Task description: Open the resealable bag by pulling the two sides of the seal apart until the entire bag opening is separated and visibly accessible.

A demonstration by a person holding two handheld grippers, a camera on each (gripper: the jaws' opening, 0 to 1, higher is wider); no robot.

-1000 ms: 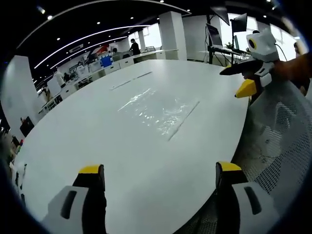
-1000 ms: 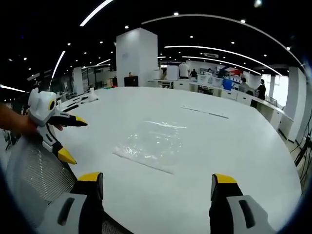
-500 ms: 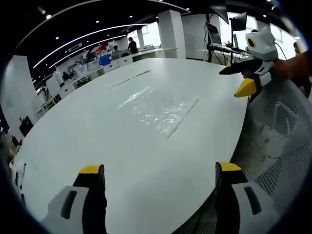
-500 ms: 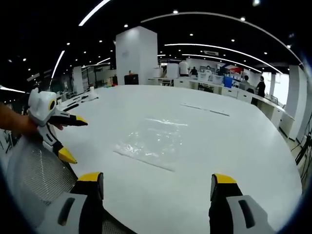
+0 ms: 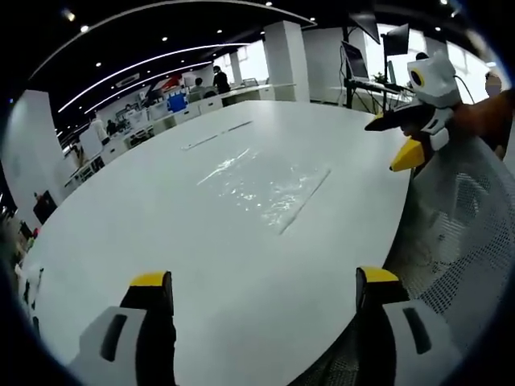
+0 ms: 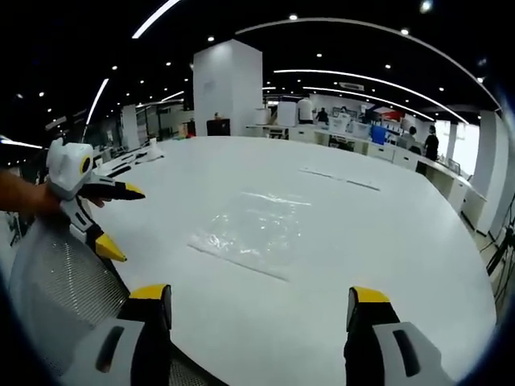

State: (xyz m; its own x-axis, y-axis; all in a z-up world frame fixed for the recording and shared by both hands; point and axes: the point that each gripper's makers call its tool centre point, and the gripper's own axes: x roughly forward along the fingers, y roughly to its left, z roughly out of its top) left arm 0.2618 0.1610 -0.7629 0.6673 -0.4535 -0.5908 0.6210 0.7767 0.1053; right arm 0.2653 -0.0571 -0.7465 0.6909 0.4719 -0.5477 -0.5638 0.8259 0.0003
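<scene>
Left gripper jaws spread wide and empty above the white table, right gripper likewise open with nothing held, clear resealable bag lying flat mid-table ahead of both, mesh chair back beside the table edge.

In the left gripper view, the resealable bag is lying flat on the desk, ahead of the left gripper and well apart from its fingers. The right gripper is hanging right of the bag, over a mesh chair back. In the right gripper view, the bag is lying ahead of the right gripper's fingers, with the left gripper to its left.
</scene>
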